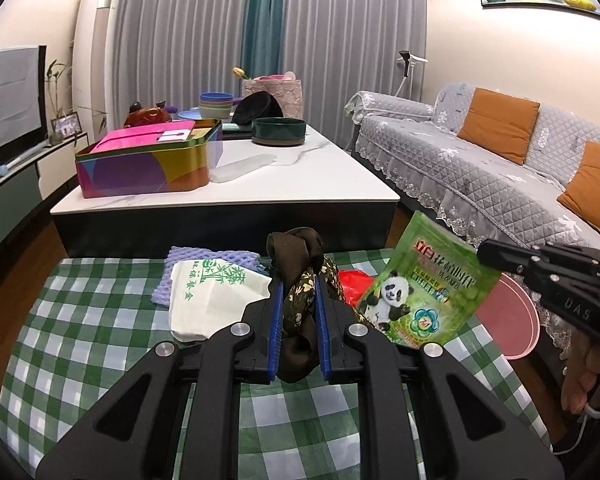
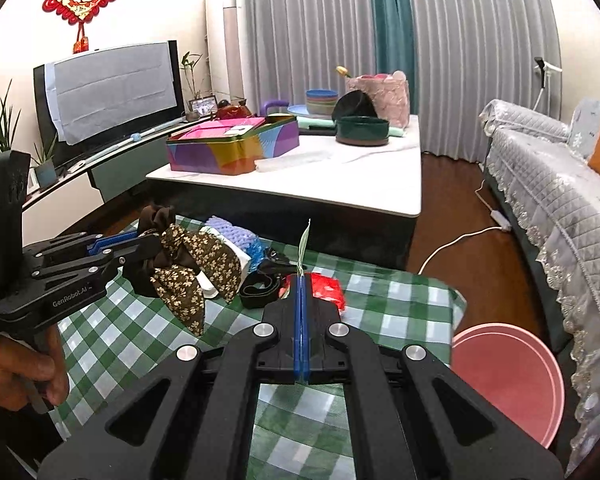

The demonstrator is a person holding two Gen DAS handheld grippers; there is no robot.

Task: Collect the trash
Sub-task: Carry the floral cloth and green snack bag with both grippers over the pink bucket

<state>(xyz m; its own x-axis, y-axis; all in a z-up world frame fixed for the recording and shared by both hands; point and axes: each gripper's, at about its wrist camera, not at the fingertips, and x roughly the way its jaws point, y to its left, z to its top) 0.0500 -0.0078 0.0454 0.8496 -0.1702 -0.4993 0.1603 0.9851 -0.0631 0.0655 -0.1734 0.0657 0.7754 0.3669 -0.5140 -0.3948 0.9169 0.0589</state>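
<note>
Landmark was the green-checked cloth (image 1: 80, 320) covering the near low table. Going left to right across it: purple foam net (image 1: 204, 260) lay at its far left part, with a white paper bag (image 1: 208, 300) printed with green bamboo lying on top of the net's near side. Left gripper (image 1: 298, 280) sat above the cloth's middle, blue pads nearly together and clamped on a brown floral fabric piece (image 1: 300, 300), which bunched up past the fingertips and hung down toward the cloth; in the right wrist view the same fabric drooped clear of the cloth. Behind it on the cloth, a black strap-like item (image 2: 260, 290), hard to identify, and a red plastic wrapper (image 2: 328, 290) just beside it. Right gripper (image 2: 302, 280) was above the cloth's right part, jaws fully closed, pinching the edge of a green panda pouch (image 1: 424, 292); in its own camera the pouch showed only as a thin edge sticking up from the pads. The pouch was held up off the cloth, tilted, right of the fabric piece. A hand (image 2: 24, 372) gripped the left gripper's handle. Pink basin (image 2: 508, 380) stood on the floor just off the cloth's right edge. Beyond the cloth's far side stood a white-topped coffee table (image 1: 300, 184) carrying a colourful tin (image 1: 144, 164).
</note>
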